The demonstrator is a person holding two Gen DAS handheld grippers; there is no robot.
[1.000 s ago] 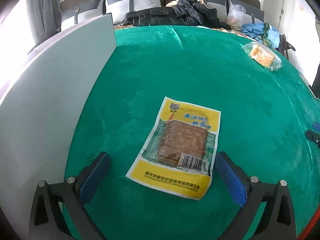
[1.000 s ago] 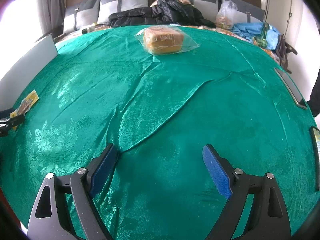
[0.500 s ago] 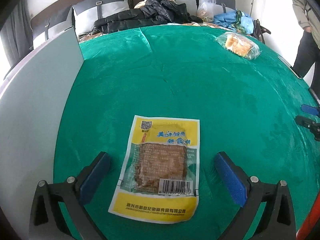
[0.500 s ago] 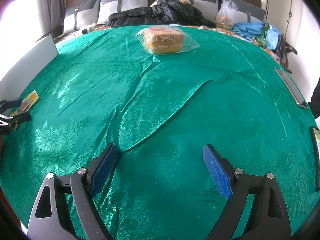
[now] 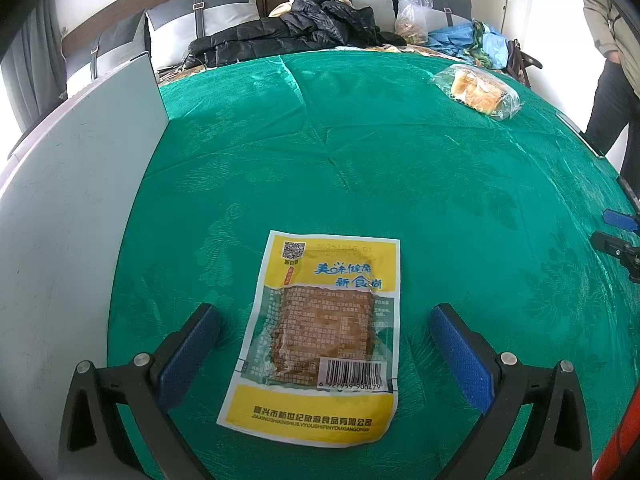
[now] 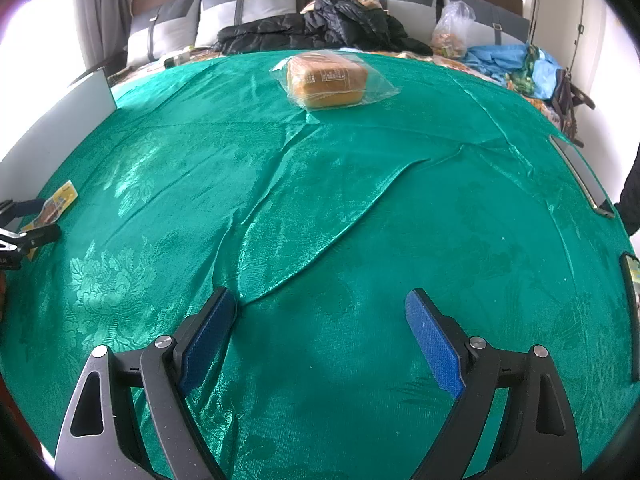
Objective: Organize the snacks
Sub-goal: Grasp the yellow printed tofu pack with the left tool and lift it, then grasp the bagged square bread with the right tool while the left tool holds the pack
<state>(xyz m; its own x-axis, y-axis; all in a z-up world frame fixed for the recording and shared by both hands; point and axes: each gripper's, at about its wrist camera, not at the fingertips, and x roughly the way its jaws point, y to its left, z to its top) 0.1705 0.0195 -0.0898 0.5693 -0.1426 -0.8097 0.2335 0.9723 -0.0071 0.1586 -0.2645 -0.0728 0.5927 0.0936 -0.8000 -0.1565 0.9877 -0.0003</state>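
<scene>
A flat yellow snack packet (image 5: 320,336) with a barcode lies on the green tablecloth (image 5: 400,168), its near half between the blue pads of my open left gripper (image 5: 324,320); the pads stand apart from its edges. A bagged loaf of bread (image 5: 478,90) sits at the far right of the table, and in the right wrist view the bagged loaf (image 6: 326,80) is far ahead at the middle. My right gripper (image 6: 320,308) hangs open over wrinkled cloth with nothing between its fingers. The yellow packet (image 6: 54,206) shows small at the left edge, beside the left gripper's fingertips (image 6: 32,236).
A grey upright board (image 5: 68,216) runs along the table's left side. Behind the table are cushions, a black jacket (image 5: 304,28), a plastic bag (image 5: 412,16) and blue cloth. A person (image 5: 612,64) stands at the far right. A phone (image 6: 580,176) lies at the table's right edge.
The left gripper has swung and moved forward, so the packet now lies squarer and further in between its fingers. The right gripper has not moved.
</scene>
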